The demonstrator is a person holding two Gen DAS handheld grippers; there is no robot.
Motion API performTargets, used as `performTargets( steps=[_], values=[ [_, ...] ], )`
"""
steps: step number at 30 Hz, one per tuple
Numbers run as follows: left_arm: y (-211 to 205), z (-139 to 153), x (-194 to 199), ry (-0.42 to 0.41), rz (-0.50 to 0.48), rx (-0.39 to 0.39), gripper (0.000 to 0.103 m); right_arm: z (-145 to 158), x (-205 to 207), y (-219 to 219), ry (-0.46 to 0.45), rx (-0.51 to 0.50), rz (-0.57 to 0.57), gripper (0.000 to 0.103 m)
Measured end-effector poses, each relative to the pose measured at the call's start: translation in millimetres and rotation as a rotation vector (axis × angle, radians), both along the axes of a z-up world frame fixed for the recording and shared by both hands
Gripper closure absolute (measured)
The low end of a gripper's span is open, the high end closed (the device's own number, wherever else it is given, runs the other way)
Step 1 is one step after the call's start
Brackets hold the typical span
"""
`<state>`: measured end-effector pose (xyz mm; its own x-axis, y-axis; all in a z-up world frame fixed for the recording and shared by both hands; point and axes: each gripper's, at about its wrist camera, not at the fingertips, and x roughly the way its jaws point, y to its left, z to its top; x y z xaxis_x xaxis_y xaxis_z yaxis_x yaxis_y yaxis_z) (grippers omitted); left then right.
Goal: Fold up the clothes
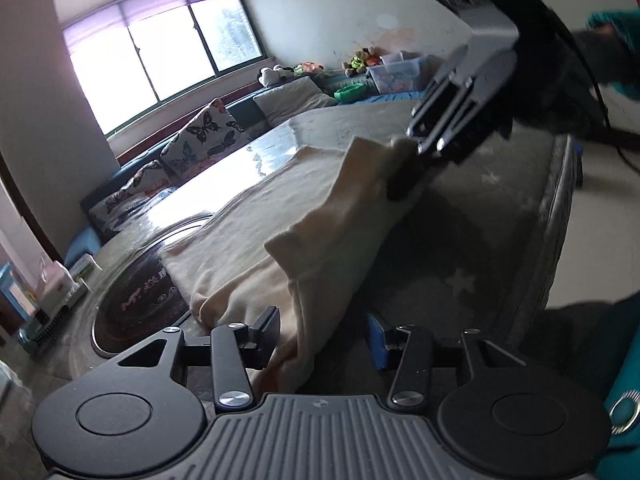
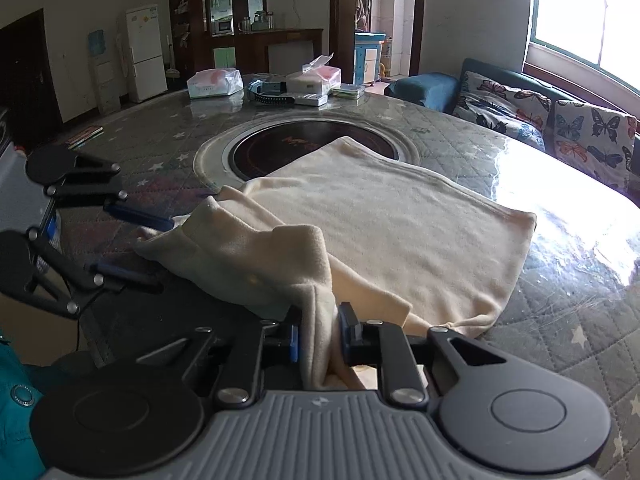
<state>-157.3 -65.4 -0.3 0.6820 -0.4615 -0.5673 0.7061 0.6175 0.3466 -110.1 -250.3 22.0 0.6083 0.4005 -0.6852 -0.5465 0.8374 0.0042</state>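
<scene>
A cream garment (image 2: 384,216) lies mostly flat on the quilted bench (image 2: 560,320), its near edge raised, with the right tongs (image 2: 318,340) clenched on a bunched fold and the left tongs (image 1: 320,334) released around the cloth, folding barely begun.

Cream garment (image 2: 384,216), soft knit, spread mostly flat on quilted table (image 2: 560,340), far corner over round inset; near edge bunched, lifted in fold.
</scene>
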Motion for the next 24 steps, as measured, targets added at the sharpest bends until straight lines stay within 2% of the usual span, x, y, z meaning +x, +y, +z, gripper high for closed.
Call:
performTargets(
  steps=[2,5,7,16,24],
  values=[
    [0.2,-4.6,3.1,-0.01,0.011,0.023,0.075,0.0,-1.8,0.8,-0.009,-0.004,-0.004,0.087],
    [5.6,-5.5,8.6,-0.009,0.035,0.011,0.087,-0.7,-8.2,2.0,-0.03,-0.006,-0.011,0.09],
    [7.5,-1.3,6.9,-0.012,0.04,-0.007,0.091,0.0,-12.8,2.2,-0.043,-0.004,-0.018,0.093],
    [18.2,27.1,-21.1,-0.013,0.004,-0.065,0.093,17.7,-43.9,3.2,-0.114,-0.013,-0.005,0.095],
    [40.4,45.0,-54.4,0.057,-0.012,-0.127,0.093,40.0,-99.9,9.8,-0.083,-0.019,0.083,0.095]
  ],
)
